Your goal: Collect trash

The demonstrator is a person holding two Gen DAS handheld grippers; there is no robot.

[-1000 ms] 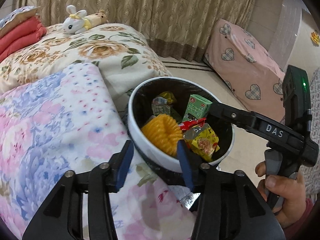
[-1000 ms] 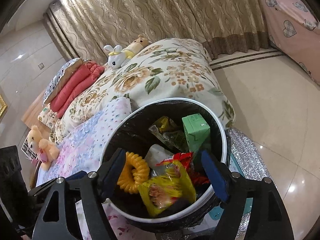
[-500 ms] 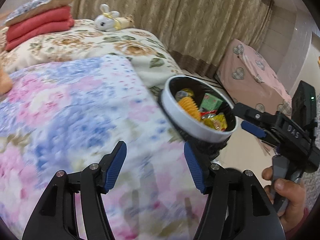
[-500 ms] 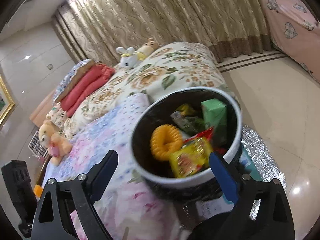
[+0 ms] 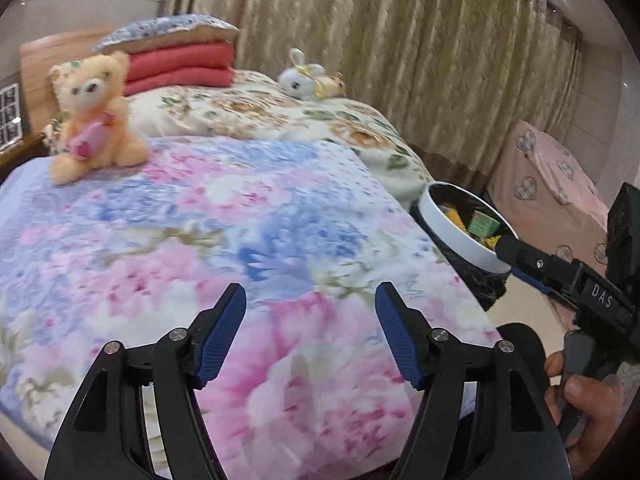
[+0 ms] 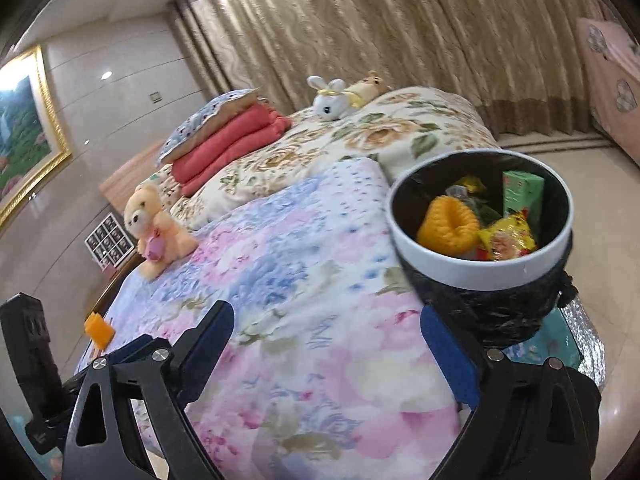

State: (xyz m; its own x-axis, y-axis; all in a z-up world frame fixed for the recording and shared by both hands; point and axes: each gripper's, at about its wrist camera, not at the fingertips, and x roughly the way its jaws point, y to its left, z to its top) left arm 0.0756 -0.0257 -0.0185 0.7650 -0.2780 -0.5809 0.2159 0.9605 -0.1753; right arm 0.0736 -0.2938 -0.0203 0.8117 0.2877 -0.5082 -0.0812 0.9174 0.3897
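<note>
The trash bin (image 6: 480, 272) has a white rim and a black liner and stands on the floor at the bed's corner. In it lie a yellow ribbed ring (image 6: 448, 224), a green carton (image 6: 522, 192) and a yellow snack wrapper (image 6: 508, 238). My left gripper (image 5: 310, 300) hangs over the pink and blue floral quilt (image 5: 200, 240), its jaws opening with nothing between them. My right gripper (image 6: 326, 312) is open wide and empty, just left of the bin. The bin (image 5: 460, 236) sits far right in the left wrist view. A small orange piece (image 6: 99, 330) lies near the quilt's far left edge.
A peach teddy bear (image 5: 96, 120), a white bunny plush (image 5: 304, 80) and folded red blankets (image 5: 180, 64) rest on the bed. A pink heart-print cover (image 5: 552, 184) drapes furniture beyond the bin. A silver mat (image 6: 588, 332) lies under the bin. Curtains line the back wall.
Both grippers have pulled back from over the bin and swung left over the quilt. Both pairs of jaws stand wider. The bin has slid to the right in both views.
</note>
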